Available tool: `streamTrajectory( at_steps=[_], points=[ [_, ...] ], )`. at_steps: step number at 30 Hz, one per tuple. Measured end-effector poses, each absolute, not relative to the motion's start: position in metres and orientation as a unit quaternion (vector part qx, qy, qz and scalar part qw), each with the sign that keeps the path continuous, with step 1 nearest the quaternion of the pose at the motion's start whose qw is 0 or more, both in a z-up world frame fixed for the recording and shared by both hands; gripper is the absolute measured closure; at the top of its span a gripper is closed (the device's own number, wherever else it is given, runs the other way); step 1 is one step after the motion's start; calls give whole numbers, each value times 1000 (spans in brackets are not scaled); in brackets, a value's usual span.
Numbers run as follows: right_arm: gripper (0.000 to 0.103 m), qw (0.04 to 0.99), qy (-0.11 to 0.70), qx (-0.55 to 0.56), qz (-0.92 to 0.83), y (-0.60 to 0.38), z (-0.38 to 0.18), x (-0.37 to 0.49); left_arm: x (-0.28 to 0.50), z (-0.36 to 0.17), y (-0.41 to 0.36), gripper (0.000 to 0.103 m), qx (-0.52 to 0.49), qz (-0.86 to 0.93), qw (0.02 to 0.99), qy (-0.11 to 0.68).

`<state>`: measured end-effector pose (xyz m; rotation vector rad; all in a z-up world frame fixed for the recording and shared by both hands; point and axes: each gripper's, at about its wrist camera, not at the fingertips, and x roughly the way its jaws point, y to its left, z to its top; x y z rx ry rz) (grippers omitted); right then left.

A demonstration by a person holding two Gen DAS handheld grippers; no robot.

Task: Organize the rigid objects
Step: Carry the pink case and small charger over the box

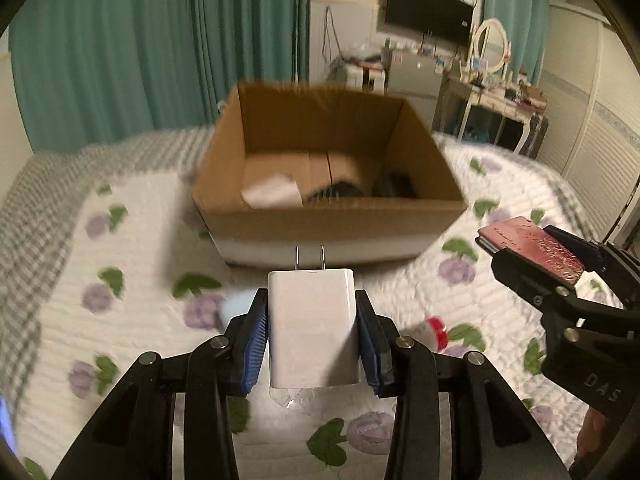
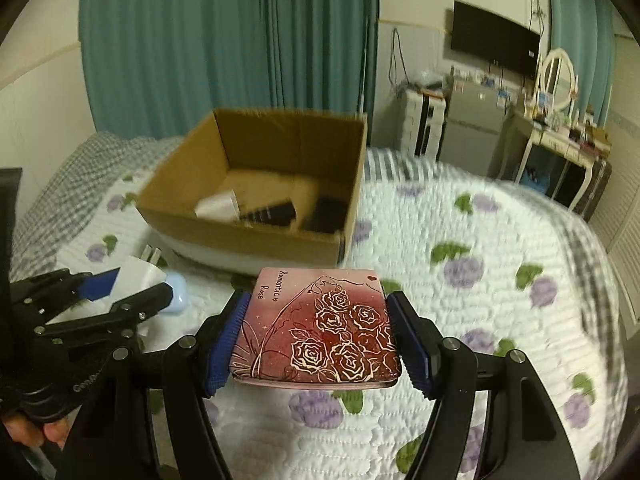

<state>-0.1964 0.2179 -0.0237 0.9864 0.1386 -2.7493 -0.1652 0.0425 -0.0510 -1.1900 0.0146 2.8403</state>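
A white plug-in charger (image 1: 311, 328) is clamped between the blue pads of the left gripper (image 1: 311, 334), its two prongs pointing far, toward the cardboard box (image 1: 320, 222). It is held above the flowered quilt (image 1: 132, 240), near the box's front wall and not yet over the opening. Just beside that gripper, a pale blue earbud case (image 2: 176, 299) is seen lying on the quilt, and a small red-and-white item (image 1: 434, 332), too blurred to be named, lies a little to the right.

Inside the box, a white object (image 2: 218, 206) and two dark ones (image 2: 320, 214) are already resting; what they are cannot be told through the blur.

To the right, a red rose-printed tin (image 2: 316, 328), lettered "Romantic Rose", is gripped flat by its side edges in the closed right gripper (image 2: 316, 334), also short of the box.

The main risks are judged to be these: the smooth charger could slip from the pads if tilted; the prongs could catch the front wall if carried too low; the tin, held only by its rounded edges, could pivot and drop. The two grippers could also be brought into collision above the one opening.
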Motion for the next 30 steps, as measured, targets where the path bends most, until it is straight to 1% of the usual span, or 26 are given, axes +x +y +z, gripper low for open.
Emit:
streamTrajectory(
  at_steps=[5,8,14,20,24,28,30],
  points=[
    [34,121,52,301,-945,213,9,-200,-168,-10,39,62,-350,936,34,11],
    [34,136,42,284,-948,210,24,-212,-176,4,34,62,-342,939,37,9],
    [34,150,31,262,-953,203,40,-253,-224,16,33,62,-327,944,31,23],
    [34,148,39,255,-955,197,39,-301,-293,6,42,62,-338,940,31,37],
    [34,147,40,260,-954,194,27,-334,-333,-13,51,62,-357,932,33,51],
    [34,146,30,283,-947,199,6,-354,-356,-39,60,62,-385,920,36,68],
    [34,145,25,294,-945,202,0,-360,-361,-49,58,60,-398,914,48,56]
  ],
)
